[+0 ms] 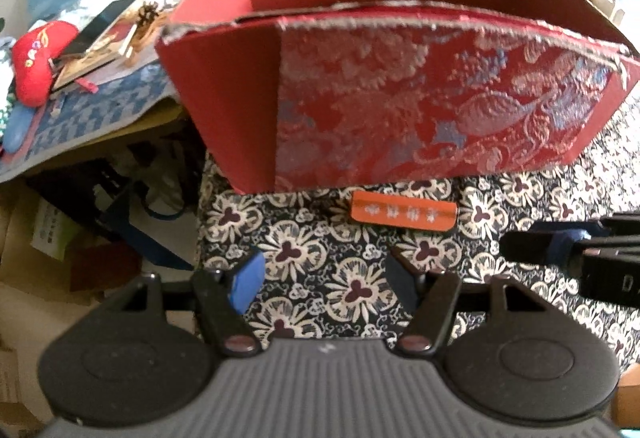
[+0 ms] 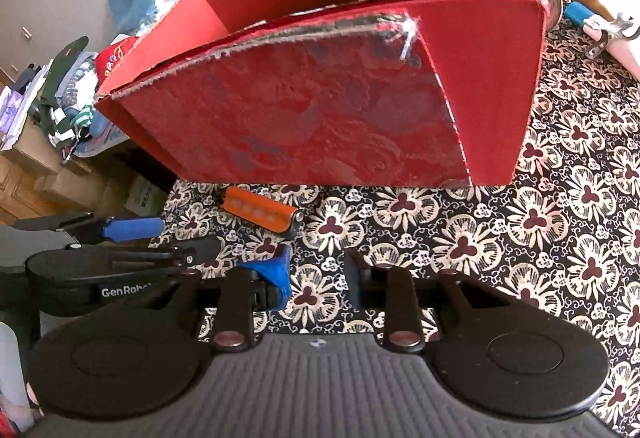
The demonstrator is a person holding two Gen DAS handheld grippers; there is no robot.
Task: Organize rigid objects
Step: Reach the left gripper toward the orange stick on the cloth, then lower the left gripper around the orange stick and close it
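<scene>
Left gripper [image 1: 322, 274]: jaws well apart, nothing between them, hanging over the floral cloth [image 1: 320, 238] just in front of the red box [image 1: 400, 98].
Right gripper [image 2: 318, 270]: jaws narrower yet still parted, empty, also just in front of the red box.
Orange bar [image 1: 404, 215]: lies flat on the floral cloth right at the foot of the red box's patterned front wall.
Red box: open-topped, 1 brocade-covered front, frayed rim.

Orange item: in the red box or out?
Out. The orange item lies flat on the floral cloth, just in front of the red box, in both wrist views.
</scene>
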